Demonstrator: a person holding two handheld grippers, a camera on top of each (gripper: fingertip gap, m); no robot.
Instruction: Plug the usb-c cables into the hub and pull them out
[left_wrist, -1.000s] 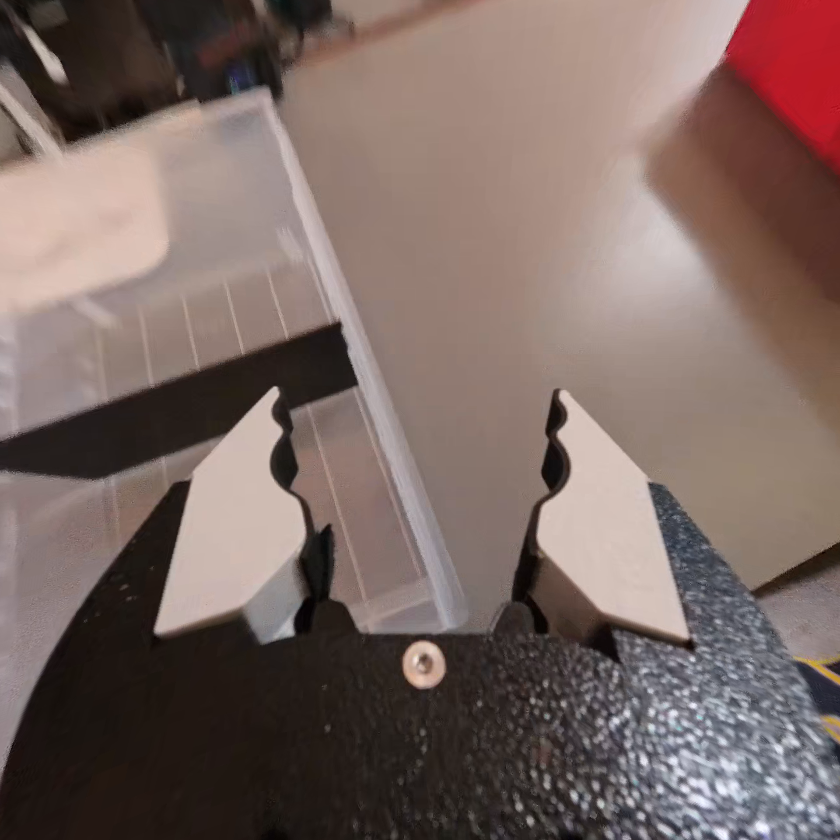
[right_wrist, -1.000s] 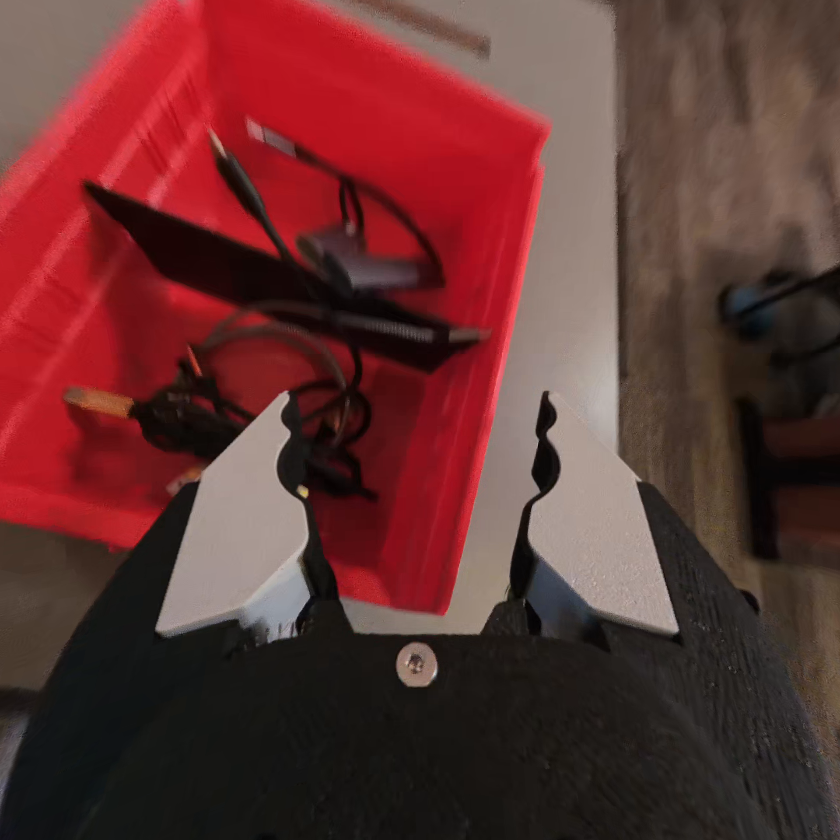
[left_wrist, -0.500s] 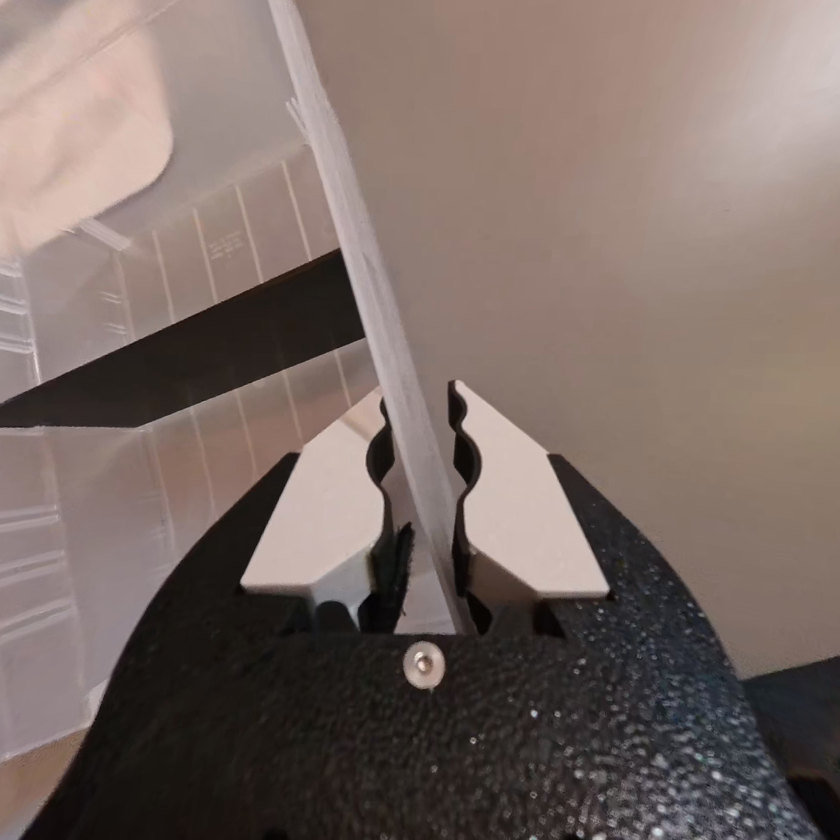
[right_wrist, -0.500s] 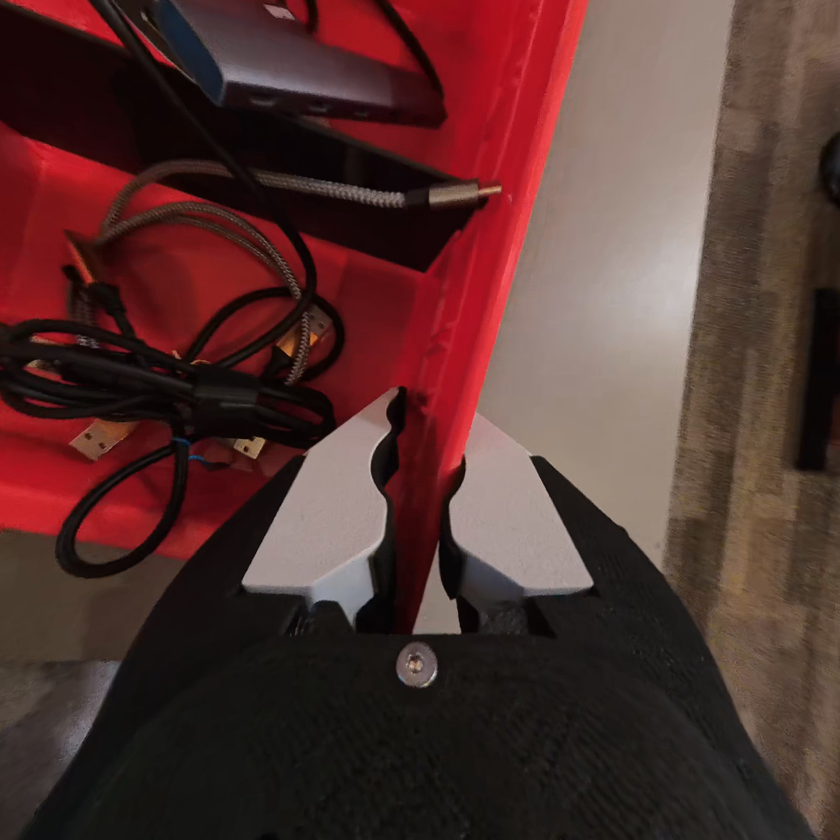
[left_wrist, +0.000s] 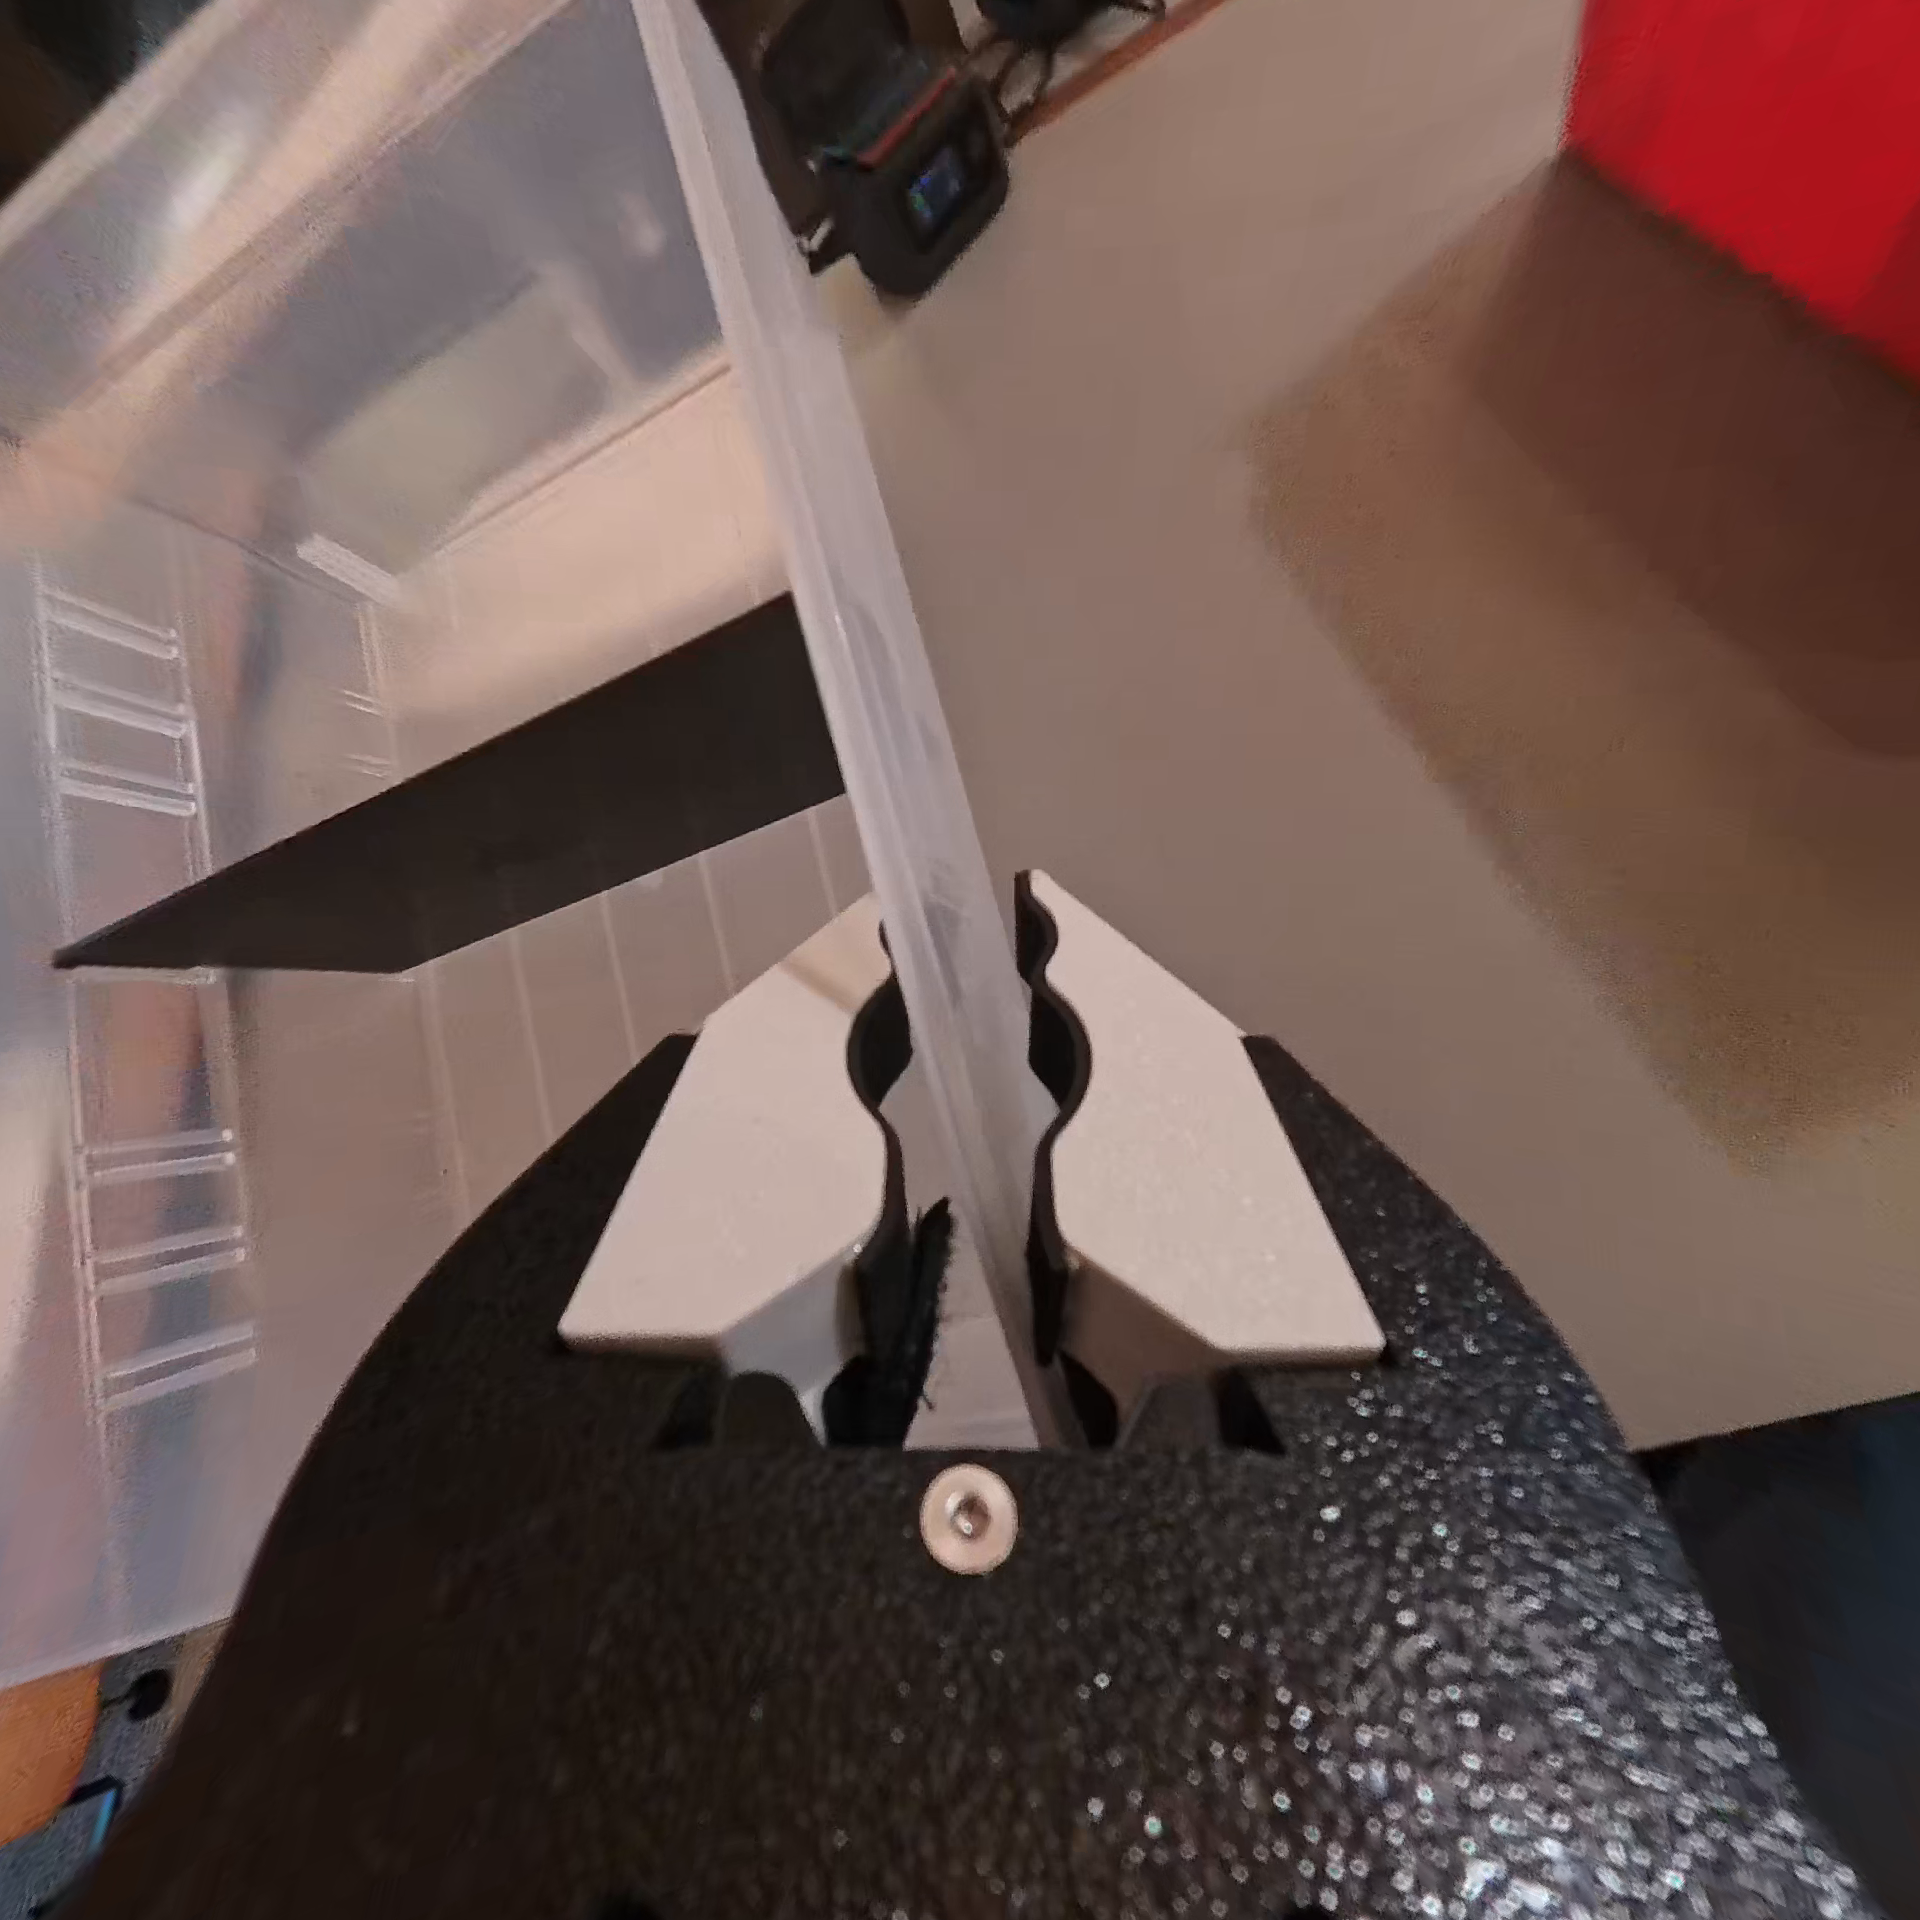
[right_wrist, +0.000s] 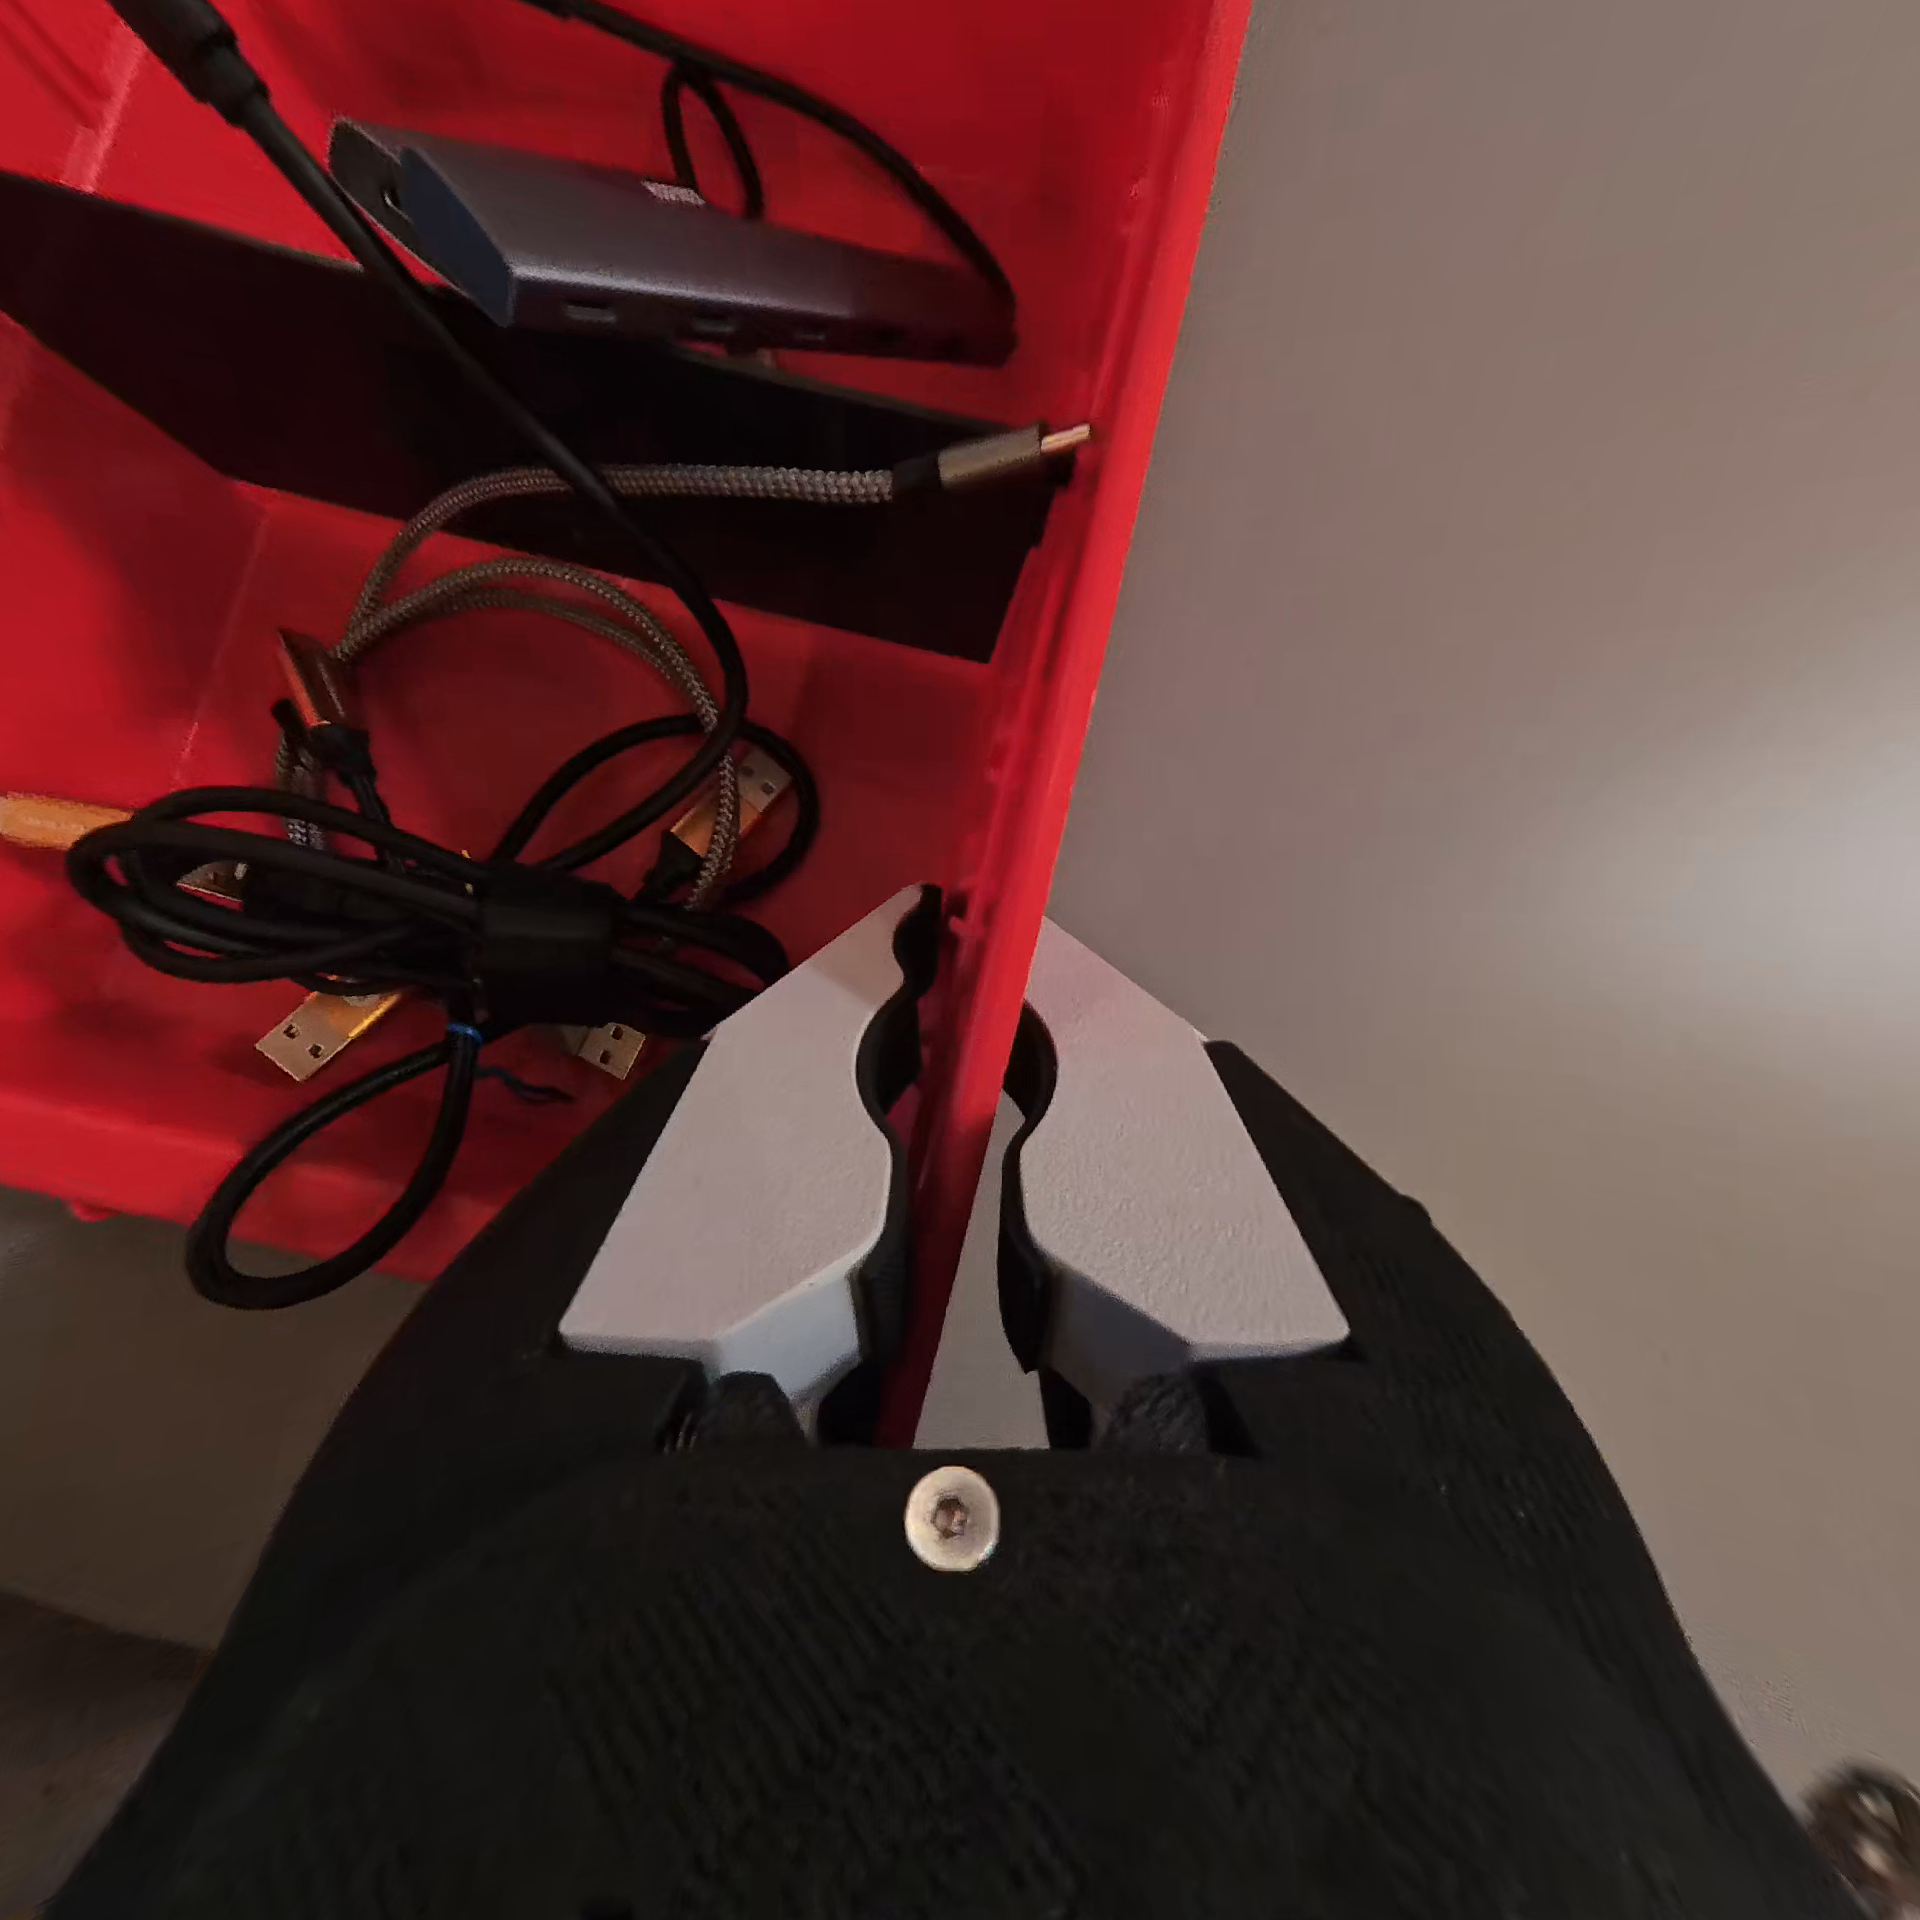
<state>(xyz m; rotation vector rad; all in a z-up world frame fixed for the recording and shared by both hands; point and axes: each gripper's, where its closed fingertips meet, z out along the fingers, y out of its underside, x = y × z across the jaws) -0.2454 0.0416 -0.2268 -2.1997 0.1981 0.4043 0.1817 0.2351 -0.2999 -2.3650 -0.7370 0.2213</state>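
In the right wrist view, my right gripper (right_wrist: 987, 914) is shut on the right wall of a red bin (right_wrist: 1122, 312). Inside the bin, a grey hub (right_wrist: 675, 249) lies beyond a black divider (right_wrist: 312, 416). A braided cable (right_wrist: 748, 483) lies across the divider, its usb-c plug (right_wrist: 997, 462) against the wall. A tangle of black cables (right_wrist: 416, 914) with flat metal plugs fills the near compartment. In the left wrist view, my left gripper (left_wrist: 951, 904) is shut on the right rim of a clear plastic bin (left_wrist: 416, 312).
The clear bin has a black divider (left_wrist: 499, 831) and nothing else shows in it. Both bins stand on a beige table (left_wrist: 1143, 520), with the red bin (left_wrist: 1766, 156) at the far right of the left wrist view. A small black device (left_wrist: 914, 197) sits at the table's far edge. Across from one pair of fingers to the other is roughly 50 centimeters.
A second ago both grippers were open above the bins. Each has come down over a bin wall and shut on it. The left view now looks farther across the table.
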